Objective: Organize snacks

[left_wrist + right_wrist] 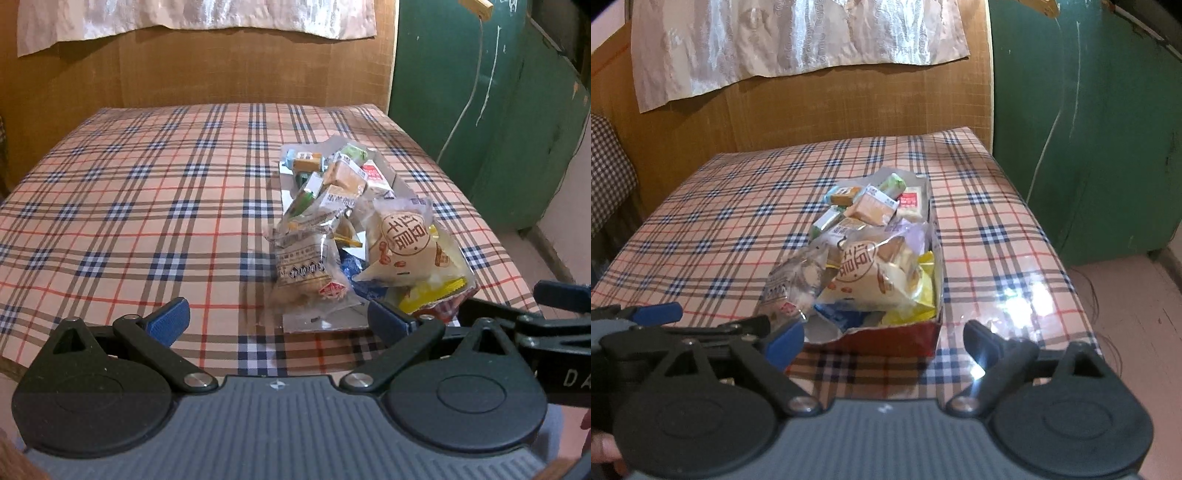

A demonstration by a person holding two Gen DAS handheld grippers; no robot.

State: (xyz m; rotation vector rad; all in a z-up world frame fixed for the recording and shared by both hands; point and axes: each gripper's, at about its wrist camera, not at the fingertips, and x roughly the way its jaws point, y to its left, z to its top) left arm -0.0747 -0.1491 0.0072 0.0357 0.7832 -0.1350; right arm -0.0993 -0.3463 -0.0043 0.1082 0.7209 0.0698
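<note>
A shallow cardboard box (886,341) with a red front wall and silver lining sits on the plaid-covered table (129,206), heaped with wrapped snacks. A pastry packet with a round brown logo (402,240) (864,269) lies on top near the front, beside a clear cake packet (306,273). Small wrapped bars (343,173) (871,206) fill the far end. My left gripper (279,317) is open in front of the box's near edge. My right gripper (882,338) is open too, with the box's front wall between its fingers, and nothing is gripped. Each gripper shows at the edge of the other's view.
A green cabinet (498,110) stands to the right of the table, with pink floor (1137,314) below it. A wood-panelled wall (221,66) with a pale hanging cloth (794,40) closes the back. A checked cushion (609,177) is at the left.
</note>
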